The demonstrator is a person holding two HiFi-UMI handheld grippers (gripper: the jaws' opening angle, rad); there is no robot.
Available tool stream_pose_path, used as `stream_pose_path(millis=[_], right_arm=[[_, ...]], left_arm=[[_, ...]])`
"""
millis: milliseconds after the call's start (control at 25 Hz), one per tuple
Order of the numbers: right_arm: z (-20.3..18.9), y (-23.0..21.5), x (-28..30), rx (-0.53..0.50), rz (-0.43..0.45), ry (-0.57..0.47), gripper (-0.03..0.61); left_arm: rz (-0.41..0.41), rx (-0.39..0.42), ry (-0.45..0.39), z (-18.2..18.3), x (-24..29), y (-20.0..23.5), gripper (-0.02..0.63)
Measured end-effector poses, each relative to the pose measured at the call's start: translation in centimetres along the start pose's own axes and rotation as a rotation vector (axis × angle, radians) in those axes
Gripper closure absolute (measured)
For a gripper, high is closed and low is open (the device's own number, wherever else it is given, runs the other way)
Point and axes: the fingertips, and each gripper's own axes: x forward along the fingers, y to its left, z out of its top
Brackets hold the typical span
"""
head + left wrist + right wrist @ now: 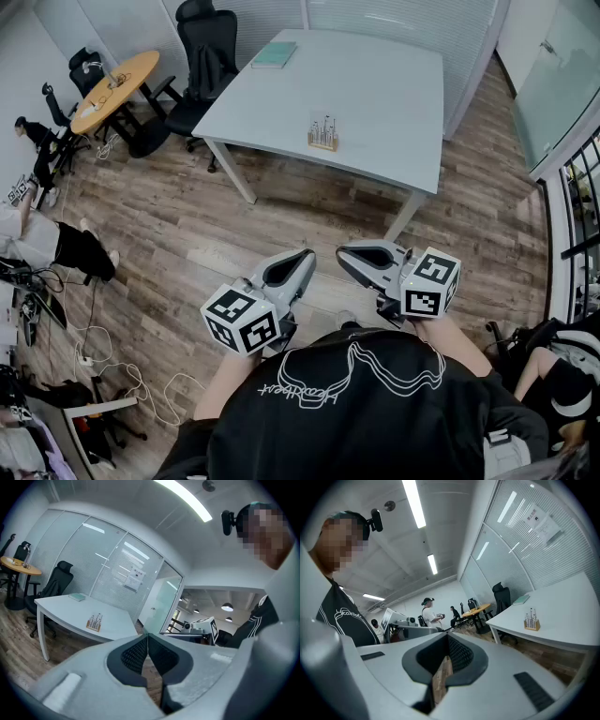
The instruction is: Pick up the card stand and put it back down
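The card stand (323,135), a small wooden base with thin clear holders, stands on the pale grey table (375,94), near its front edge. It also shows small in the left gripper view as the card stand (94,622) and in the right gripper view as the card stand (531,621). Both grippers are held close to the person's chest, far short of the table. My left gripper (307,255) is shut with nothing in it, jaws meeting tip to tip. My right gripper (341,251) is likewise shut and empty; the two point toward each other.
A teal notebook (274,54) lies at the table's far left corner. Black office chairs (202,56) stand left of the table, beside a round wooden table (116,89). Wood floor (187,234) lies between me and the table. People sit and stand at the left; cables trail there.
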Motion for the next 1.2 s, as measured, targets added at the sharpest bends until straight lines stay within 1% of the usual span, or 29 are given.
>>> stream_pose_path(millis=[520, 680, 880, 1200], right_arm=[[-0.3, -0.1, 0.2, 0.003, 0.018, 0.009, 0.571], [-0.4, -0.4, 0.0, 0.023, 0.000, 0.011, 0.571], [0.4, -2.4, -0.1, 0.045, 0.003, -0.010, 0.571], [2.6, -6.1, -1.2, 0.027, 0.008, -0.005, 0.571]], left_arm=[[0.002, -0.007, -0.004, -0.1, 0.2, 0.0, 0.598], [0.005, -0.015, -0.005, -0.3, 0.2, 0.1, 0.598], [0.007, -0.034, 0.001, 0.0, 2.1, 0.9, 0.598], [0.005, -0.030, -0.010, 2.1, 6.5, 1.7, 0.598]])
